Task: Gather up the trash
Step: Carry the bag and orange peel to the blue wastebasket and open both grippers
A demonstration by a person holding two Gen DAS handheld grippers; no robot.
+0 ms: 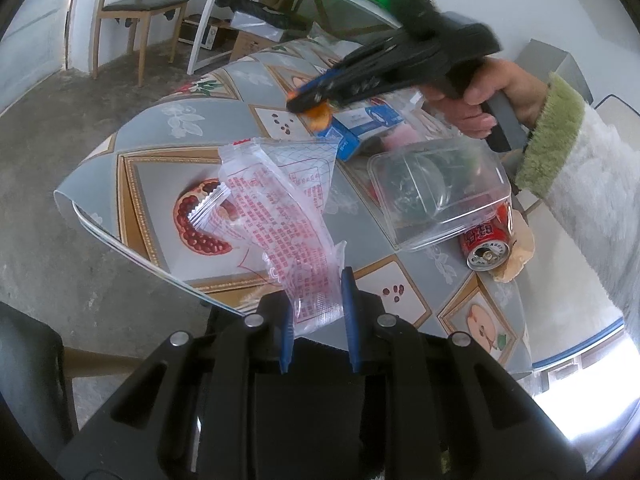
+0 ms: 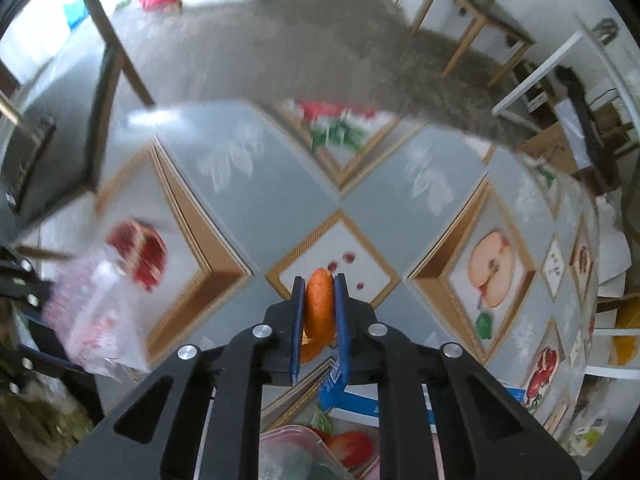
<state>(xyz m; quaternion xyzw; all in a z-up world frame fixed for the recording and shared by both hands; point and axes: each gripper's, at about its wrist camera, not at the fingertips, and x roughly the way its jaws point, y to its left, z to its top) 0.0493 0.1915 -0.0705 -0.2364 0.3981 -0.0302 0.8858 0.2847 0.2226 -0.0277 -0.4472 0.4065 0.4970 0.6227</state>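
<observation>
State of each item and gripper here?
Left gripper: shut on wrapper.
Wrapper: crumpled, held above table.
Right gripper: shut on peel.
Peel: pinched, lifted.
Can: on its side.
Clear box: upside down on table.

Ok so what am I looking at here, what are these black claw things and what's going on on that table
These are hand-held two-finger grabbers, one in each of a person's hands, each carrying a wide-angle camera looking along its fingers. The left one's view shows the left gripper pinching a clear plastic wrapper with red print. The right gripper is clamped on a piece of orange peel; the left view also shows it. On the fruit-patterned tablecloth lie a clear plastic box, a red drink can on its side and a blue-and-white carton.
</observation>
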